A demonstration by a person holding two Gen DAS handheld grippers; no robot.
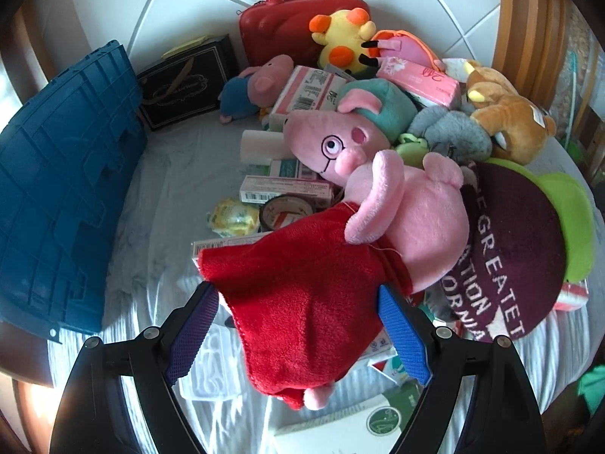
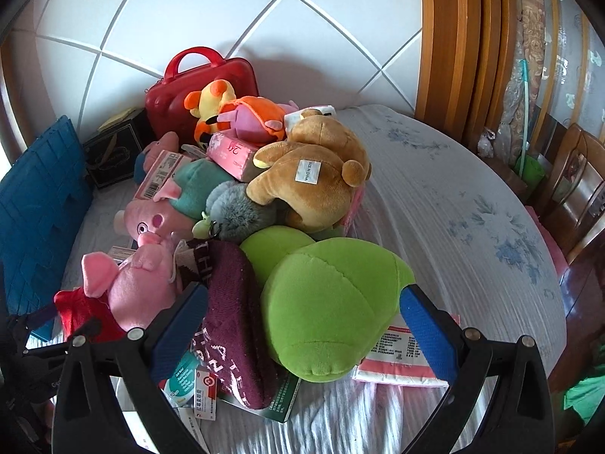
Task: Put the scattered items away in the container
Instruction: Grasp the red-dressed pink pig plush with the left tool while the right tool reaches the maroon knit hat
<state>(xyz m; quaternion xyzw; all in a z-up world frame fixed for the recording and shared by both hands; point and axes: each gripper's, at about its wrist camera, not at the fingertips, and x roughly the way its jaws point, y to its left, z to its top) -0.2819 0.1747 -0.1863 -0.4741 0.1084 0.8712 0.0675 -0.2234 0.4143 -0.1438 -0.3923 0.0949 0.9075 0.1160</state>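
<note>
Your left gripper [image 1: 298, 335] has its jaws spread wide on either side of the red dress of the pink pig plush [image 1: 363, 234]; the blue pads flank the fabric, the right pad at the very edge of it, but you cannot tell whether either one presses on it. The pig lies on its side on the bed [image 2: 453, 196], its head toward the heap, resting over small cartons and next to a roll of tape [image 1: 287, 212]. Your right gripper [image 2: 302, 329] also has its jaws spread, standing to either side of the green plush [image 2: 329, 310] and the maroon knit hat [image 2: 230, 325] beside it; the pads do not appear to press on either. Behind them the heap continues: a brown bear plush [image 2: 314, 178] on top of a grey furry toy [image 2: 234, 212], a second pig in a teal cap [image 1: 355, 121], a yellow and orange plush [image 1: 340, 41], a pink box [image 1: 419, 79] and a small pig in blue [image 1: 245, 90]. The blue crate [image 1: 64, 196] stands at the left edge of the bed, well apart from the pile, with a black box [image 1: 181, 83] and a red handled case [image 1: 295, 26] against the tiled wall beyond it.
</note>
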